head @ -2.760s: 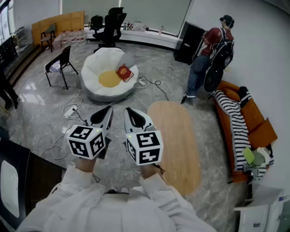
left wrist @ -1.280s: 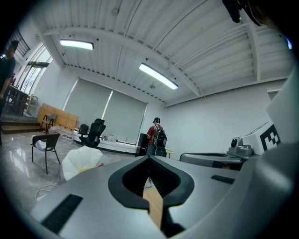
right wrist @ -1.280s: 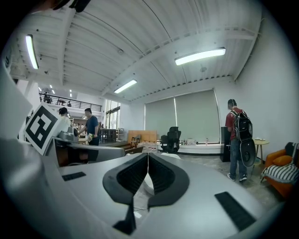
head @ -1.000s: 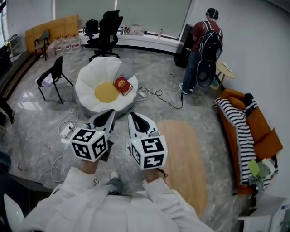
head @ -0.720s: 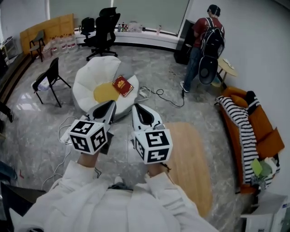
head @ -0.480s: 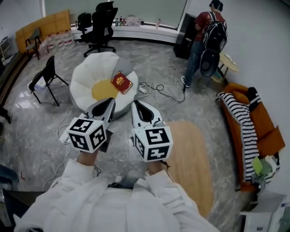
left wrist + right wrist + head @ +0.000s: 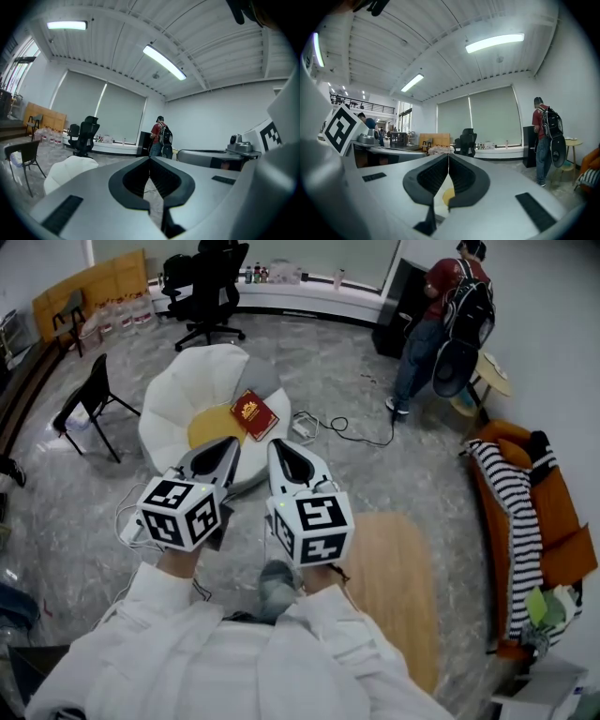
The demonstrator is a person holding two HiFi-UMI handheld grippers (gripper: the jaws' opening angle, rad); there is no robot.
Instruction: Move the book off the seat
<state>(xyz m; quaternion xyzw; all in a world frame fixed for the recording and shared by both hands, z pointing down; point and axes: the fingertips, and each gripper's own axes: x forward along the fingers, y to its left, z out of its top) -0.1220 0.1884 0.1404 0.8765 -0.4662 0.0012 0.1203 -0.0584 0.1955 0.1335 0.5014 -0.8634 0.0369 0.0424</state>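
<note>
So both my grippers are pinched fully shut and neither one has anything in it. In the left gripper view, the left gripper (image 7: 150,159) has its tips meeting in a thin line. The only gap is the dark hollow behind the pads, and nothing sits in that hollow. The right gripper (image 7: 448,157) is the same, with the tips together and the jaws empty. A bit of yellow shows through the slot lower down, but that's the seat cushion beyond it, not something I'm gripping.

From the head view I'm holding them side by side in front of me, close together but with a gap between them. They're roughly level and both point toward the seat (image 7: 173,413), which is a white flower-shaped beanbag with a yellow middle (image 7: 208,427). Neither gripper touches the seat.

The red book (image 7: 254,414) is on the seat, lying flat at the right edge of the yellow middle and partly on a white petal. It's just beyond my tips, and neither gripper touches it.

There's also a person with a backpack (image 7: 452,310) standing over by the far wall.
</note>
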